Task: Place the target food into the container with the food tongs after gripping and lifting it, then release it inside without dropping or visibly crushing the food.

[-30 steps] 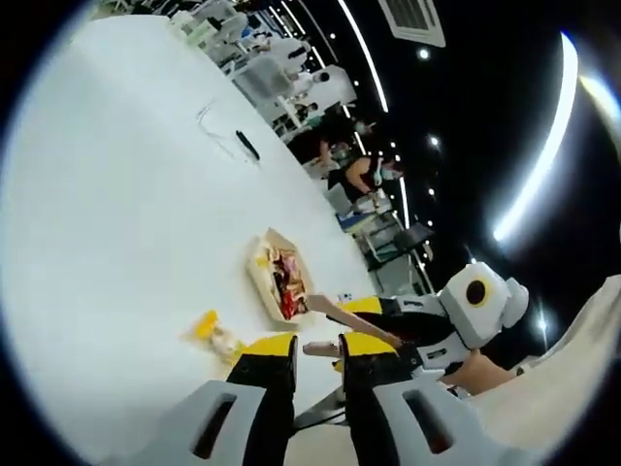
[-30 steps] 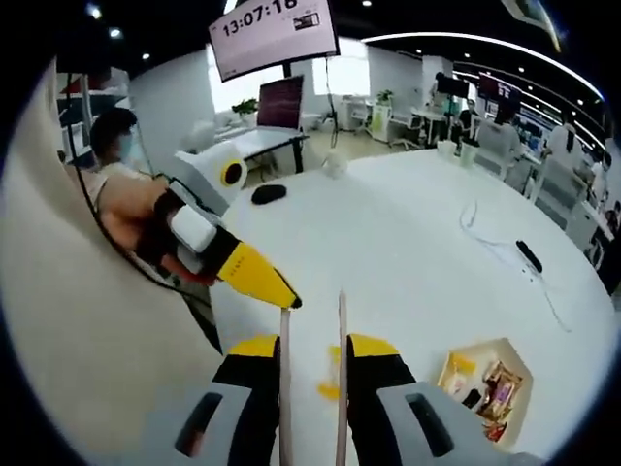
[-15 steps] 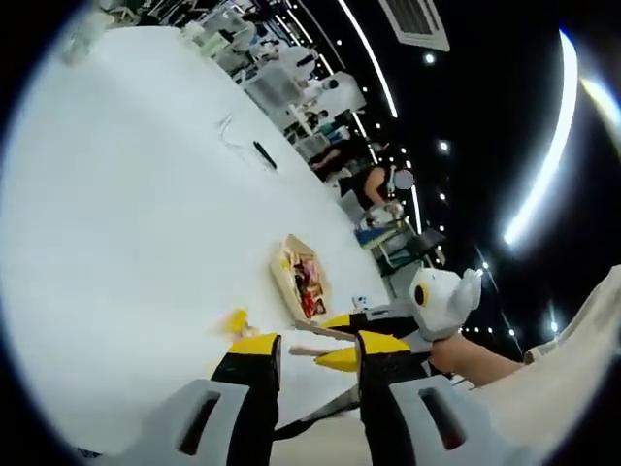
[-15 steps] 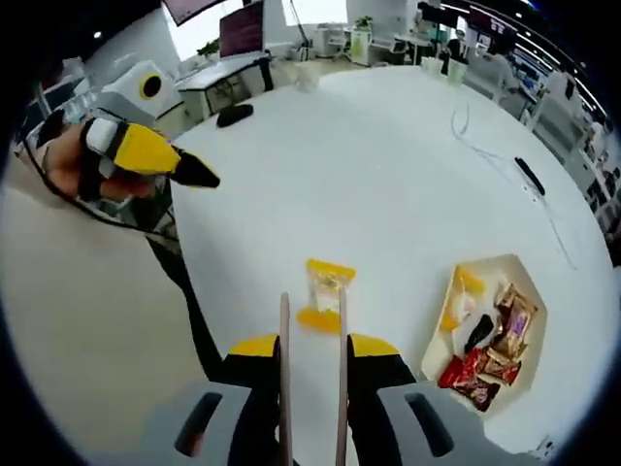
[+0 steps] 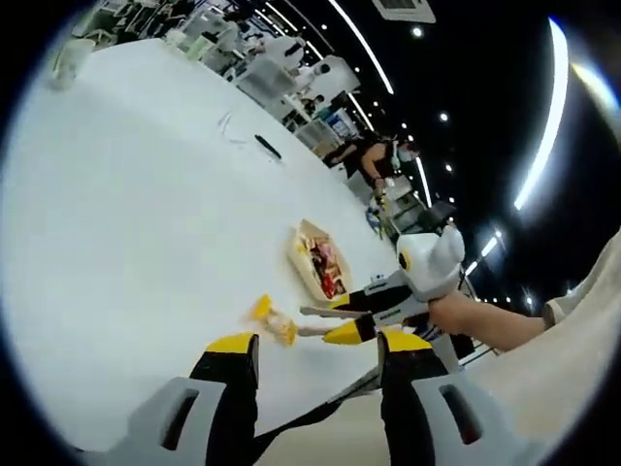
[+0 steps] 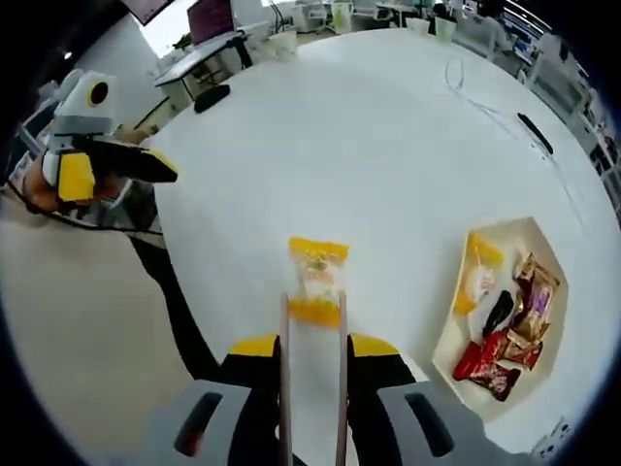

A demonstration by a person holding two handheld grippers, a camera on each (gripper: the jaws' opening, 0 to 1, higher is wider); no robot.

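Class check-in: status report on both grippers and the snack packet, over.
Right gripper shut on tongs, tips at the snack packet, packet flat on table. Left gripper open, empty. Tray right of packet, path clear.

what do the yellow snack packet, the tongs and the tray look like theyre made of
Snack packet: thin glossy plastic film, judging by its clear middle panel and crimped yellow ends. Food tongs: two slim, pale tan, matte arms, probably wood or bamboo, though plastic can't be ruled out. Tray: light cream with thin upright walls, matte; it could be cardboard, wood or moulded plastic.
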